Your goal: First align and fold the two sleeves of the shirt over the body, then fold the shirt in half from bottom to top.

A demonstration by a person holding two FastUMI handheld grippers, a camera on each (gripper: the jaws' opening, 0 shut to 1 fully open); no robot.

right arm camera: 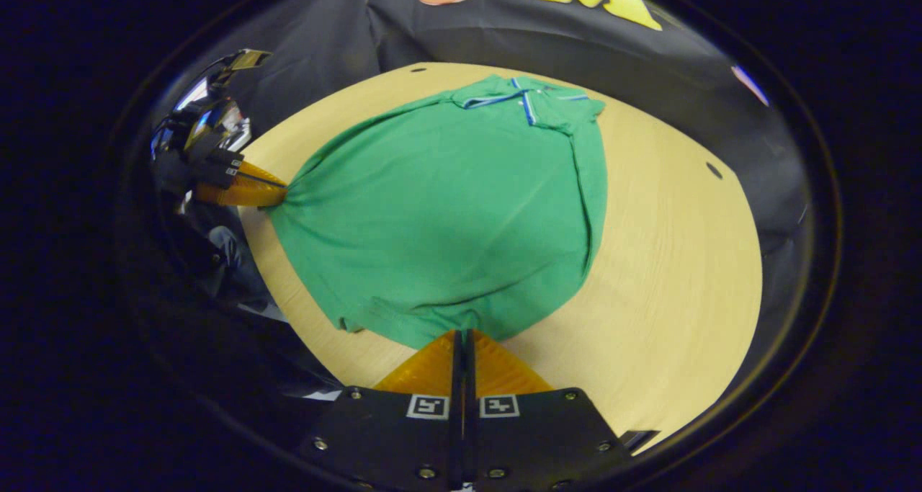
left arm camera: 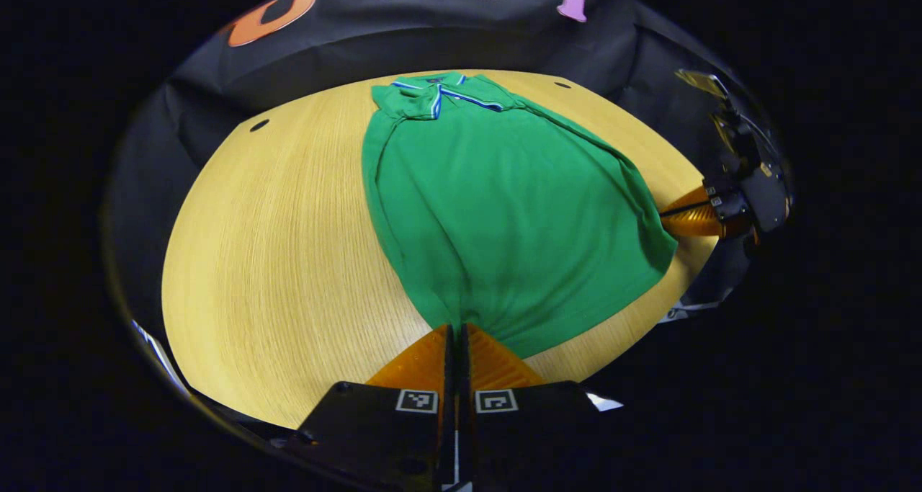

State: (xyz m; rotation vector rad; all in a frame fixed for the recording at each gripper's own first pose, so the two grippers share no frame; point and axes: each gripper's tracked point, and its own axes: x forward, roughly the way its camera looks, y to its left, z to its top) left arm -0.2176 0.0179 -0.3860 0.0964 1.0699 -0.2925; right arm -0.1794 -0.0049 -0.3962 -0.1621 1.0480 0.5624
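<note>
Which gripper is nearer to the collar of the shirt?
Neither clearly: both are far from the collar. The left gripper and the right gripper each pinch the bottom hem of the shirt, at opposite corners, with the collar at the far end.

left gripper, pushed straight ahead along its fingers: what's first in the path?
The green shirt: the left gripper is already shut on its bottom hem, so it would plough into the body fabric, heading toward the collar.

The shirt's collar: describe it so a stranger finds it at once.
Start at the round wooden table and find the green shirt spread on it. Follow the shirt to its far end, nearest the black cloth wall: the collar alone carries blue-and-white striped trim.
</note>
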